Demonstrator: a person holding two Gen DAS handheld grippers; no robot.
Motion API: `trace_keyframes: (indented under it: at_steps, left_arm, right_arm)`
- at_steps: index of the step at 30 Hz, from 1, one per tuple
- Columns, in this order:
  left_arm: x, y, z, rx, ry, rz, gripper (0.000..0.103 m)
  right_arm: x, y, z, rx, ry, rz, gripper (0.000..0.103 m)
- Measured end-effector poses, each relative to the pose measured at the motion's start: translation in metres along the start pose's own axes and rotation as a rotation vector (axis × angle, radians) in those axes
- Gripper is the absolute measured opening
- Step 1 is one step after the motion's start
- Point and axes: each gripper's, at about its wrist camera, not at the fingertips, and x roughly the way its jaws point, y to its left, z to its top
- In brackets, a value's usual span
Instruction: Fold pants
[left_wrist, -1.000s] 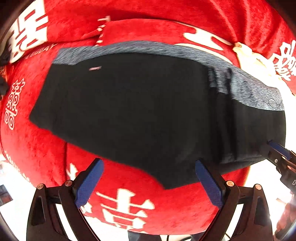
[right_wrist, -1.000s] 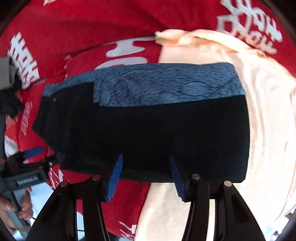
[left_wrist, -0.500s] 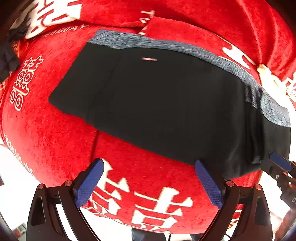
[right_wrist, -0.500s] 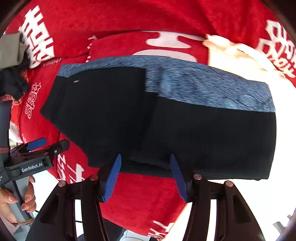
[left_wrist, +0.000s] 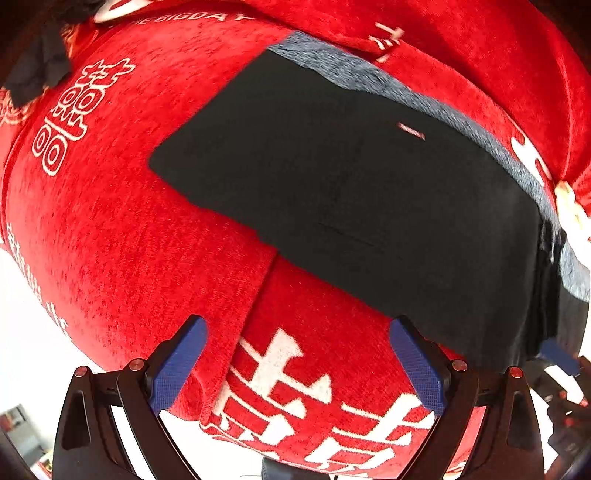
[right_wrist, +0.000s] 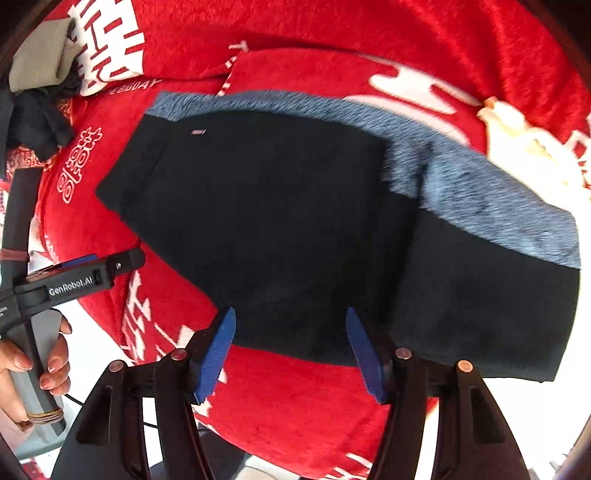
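Observation:
Black pants (left_wrist: 369, 192) with a grey-blue waistband (left_wrist: 436, 107) lie folded on a red blanket (left_wrist: 122, 229) printed with white characters. My left gripper (left_wrist: 299, 365) is open and empty, hovering over bare blanket just short of the pants' near edge. In the right wrist view the pants (right_wrist: 280, 221) fill the middle, with a black flap laid over the left part of the waistband (right_wrist: 480, 195). My right gripper (right_wrist: 291, 350) is open at the pants' lower hem. The left gripper (right_wrist: 92, 269) shows at the left edge, held by a hand (right_wrist: 48, 365).
A cream cloth (right_wrist: 528, 162) lies on the blanket beyond the pants' right end, also visible as the cream cloth (left_wrist: 570, 210). Dark garments (right_wrist: 37, 122) and a grey item (right_wrist: 40, 62) are piled at the far left. The blanket's fold seam (left_wrist: 255, 306) runs toward me.
The left gripper has drawn back to the left, so the pants now sit up and right in its view. The right view has swung left, off the cream cloth. Both grippers stayed open.

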Motion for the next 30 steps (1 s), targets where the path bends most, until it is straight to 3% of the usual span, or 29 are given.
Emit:
trace_keyframes:
  at_steps: [3,10,18,22,26,30]
  left_arm:
    - [-0.001,0.01,0.005,-0.015,-0.01,-0.011,0.1]
    - [0.015,0.059,0.011,-0.082,0.022,-0.099,0.1]
    - [0.018,0.092,0.029,-0.163,0.006,-0.192,0.1]
    - [0.028,0.108,0.046,-0.193,0.012,-0.273,0.1]
    - [0.034,0.125,0.062,-0.251,-0.041,-0.367,0.1]
    - [0.034,0.135,0.053,-0.338,-0.067,-0.49,0.1]
  right_arm:
    - [0.02,0.001,-0.005,0.037,0.049,0.015,0.066]
    - [0.025,0.008,-0.008,0.023,0.024,-0.006,0.073]
    - [0.03,0.011,-0.004,0.027,0.026,-0.007,0.074]
    - [0.031,0.013,-0.003,0.024,0.026,-0.003,0.075]
    - [0.031,0.012,-0.003,0.009,0.031,0.0,0.075]
    - [0.032,0.014,-0.004,-0.006,0.033,-0.004,0.075]
